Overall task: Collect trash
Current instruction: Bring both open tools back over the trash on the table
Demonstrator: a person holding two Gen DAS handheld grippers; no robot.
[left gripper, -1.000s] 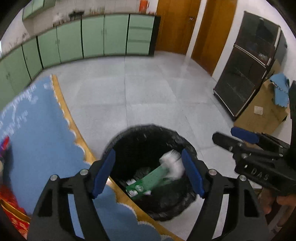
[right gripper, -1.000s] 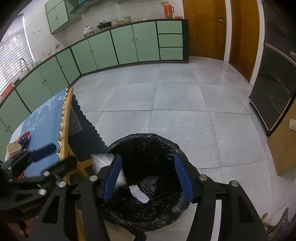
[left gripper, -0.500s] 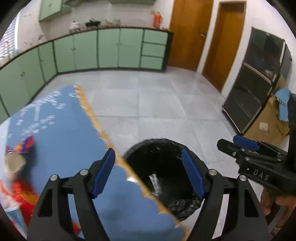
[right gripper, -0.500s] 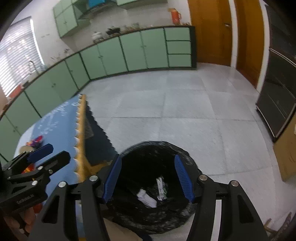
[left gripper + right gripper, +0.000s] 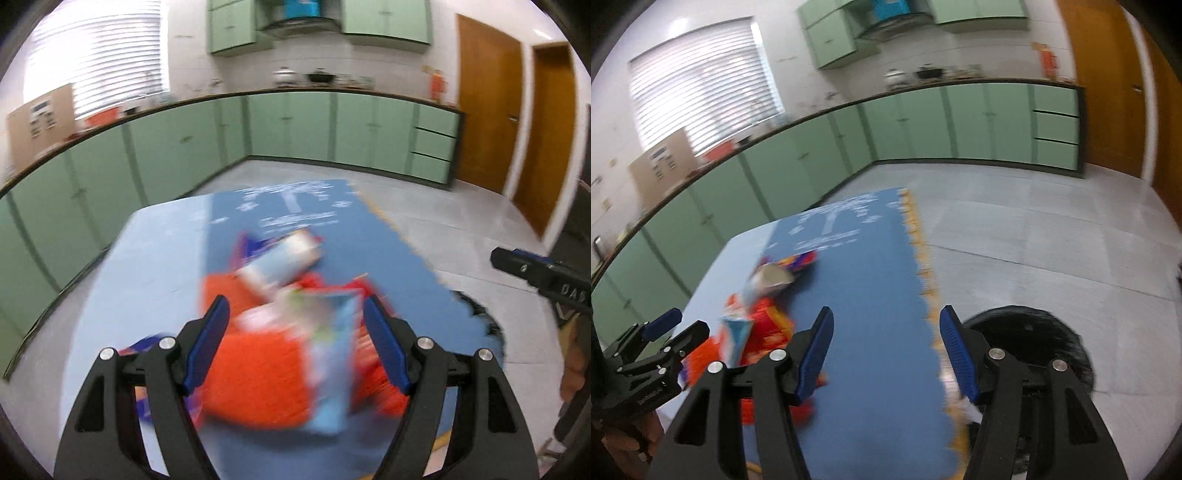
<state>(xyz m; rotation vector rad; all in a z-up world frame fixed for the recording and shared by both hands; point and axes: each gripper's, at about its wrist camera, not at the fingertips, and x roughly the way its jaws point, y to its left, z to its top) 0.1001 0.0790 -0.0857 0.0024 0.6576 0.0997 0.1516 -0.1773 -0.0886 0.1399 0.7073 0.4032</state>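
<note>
Both views have been swung away from the bin (image 5: 1030, 343), which filled them a second ago, and are now turned on the table (image 5: 147, 266).

The remaining trash is heaped on the blue cloth (image 5: 879, 295) near the table's near end: an orange-red wrapper (image 5: 258, 369) at the bottom, a pale blue carton (image 5: 332, 362) standing against it, a paper cup (image 5: 284, 258) on its side just behind, and a purple wrapper (image 5: 798, 260) at the far edge of the heap. All of it is smeared by motion blur, so finer detail cannot be told.

The left tool (image 5: 297, 347) is held over the heap with its jaws wide apart and nothing between the pads; carton and orange wrapper are framed in the gap but lie beyond it. The right tool (image 5: 886, 350) is held over bare cloth, moderately open and empty, with the bin just beside the table's scalloped edge on its right.

The step in hand is judged to be the reach for the next piece. It would be done best if the left tool were slowed before contact, one item alone were taken, and the carton were pinched across its narrow faces so the cup is not knocked. The right tool is better kept clear of the heap until the left has lifted off.
</note>
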